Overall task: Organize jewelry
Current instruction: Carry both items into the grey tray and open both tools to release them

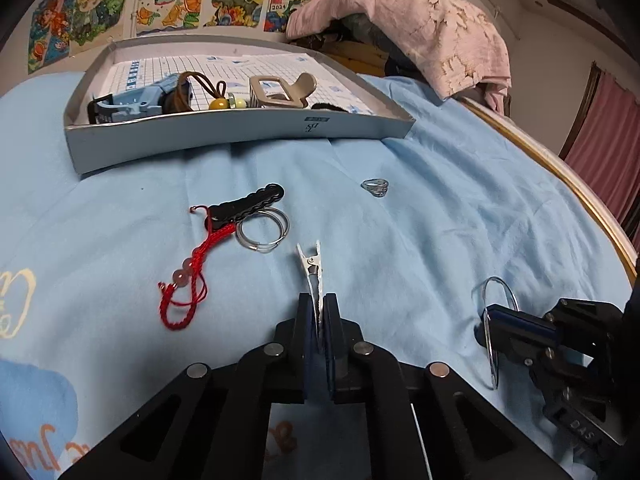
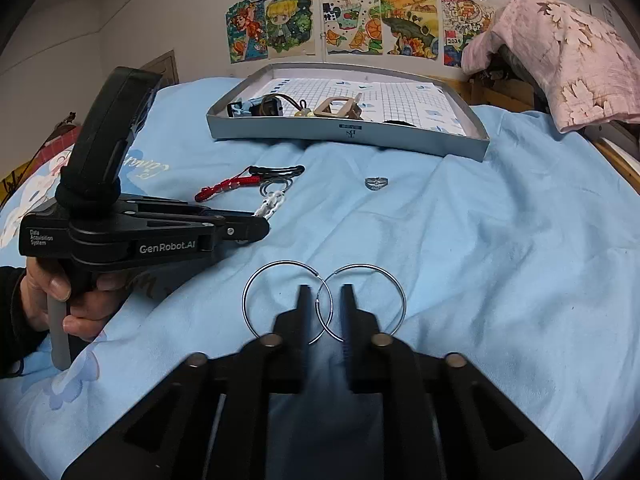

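path to tray [image 1: 240, 140]: open sheet centre | obstacles: ring [image 1: 375, 187], red bracelet [image 1: 188, 280] left

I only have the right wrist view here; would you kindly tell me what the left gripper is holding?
Observer: The left gripper has its jaws shut on a silver toothed metal hair clip, which points toward the grey cardboard tray.
Operator: Thank you. How does my own catch sit?
Observer: The two thin silver wire hoop earrings stand upright, edge-on, in the right gripper.
Operator: Is there any detail on the sheet I might miss?
Observer: The red braided cord bracelet carries pinkish round beads.
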The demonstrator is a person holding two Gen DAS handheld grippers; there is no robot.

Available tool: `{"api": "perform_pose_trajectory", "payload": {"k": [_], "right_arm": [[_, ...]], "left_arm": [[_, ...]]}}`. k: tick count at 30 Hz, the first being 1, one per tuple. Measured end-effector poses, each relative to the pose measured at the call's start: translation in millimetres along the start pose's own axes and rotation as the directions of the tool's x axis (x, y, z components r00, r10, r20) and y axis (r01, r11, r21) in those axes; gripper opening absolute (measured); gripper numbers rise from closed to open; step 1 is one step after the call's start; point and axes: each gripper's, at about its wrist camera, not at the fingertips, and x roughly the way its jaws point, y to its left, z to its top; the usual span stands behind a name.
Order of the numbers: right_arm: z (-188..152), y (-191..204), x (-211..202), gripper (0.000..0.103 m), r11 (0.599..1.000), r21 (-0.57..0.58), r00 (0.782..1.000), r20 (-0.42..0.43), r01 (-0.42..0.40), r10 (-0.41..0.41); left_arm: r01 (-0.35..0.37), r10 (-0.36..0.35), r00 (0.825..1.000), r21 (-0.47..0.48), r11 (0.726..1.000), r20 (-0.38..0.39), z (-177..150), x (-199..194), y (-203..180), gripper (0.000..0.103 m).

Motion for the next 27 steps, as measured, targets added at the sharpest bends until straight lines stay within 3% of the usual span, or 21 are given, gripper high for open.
{"api": "perform_pose_trajectory", "payload": {"k": [7, 14, 20, 27], "right_arm": [[0, 3, -9, 0.003, 1.000, -0.019, 0.999, 0.050, -0.007, 0.007], [19, -5, -24, 0.003, 0.999, 0.008, 0.993, 0.108, -0.043, 0.042], [58, -17, -19, 0.002, 0.999, -0.002, 0.988, 0.149, -0.039, 0.038], [131, -24, 16, 0.002, 0.999, -0.043, 0.977, 0.215, -0.004, 0.013]], "left_arm": [[0.031, -0.030, 0.999, -0.026, 0.999, 0.043, -6, -16, 4, 0.005], [0.018, -0.018, 0.994, 0.001, 1.000, 0.104, 17, -42, -3, 0.005], [-0.048, 0.045, 0.987, 0.016, 0.999, 0.155, 53, -58, 11, 0.005], [-0.118, 0.119, 0.973, -0.016, 0.993, 0.199, 116, -47, 38, 0.005]]}}
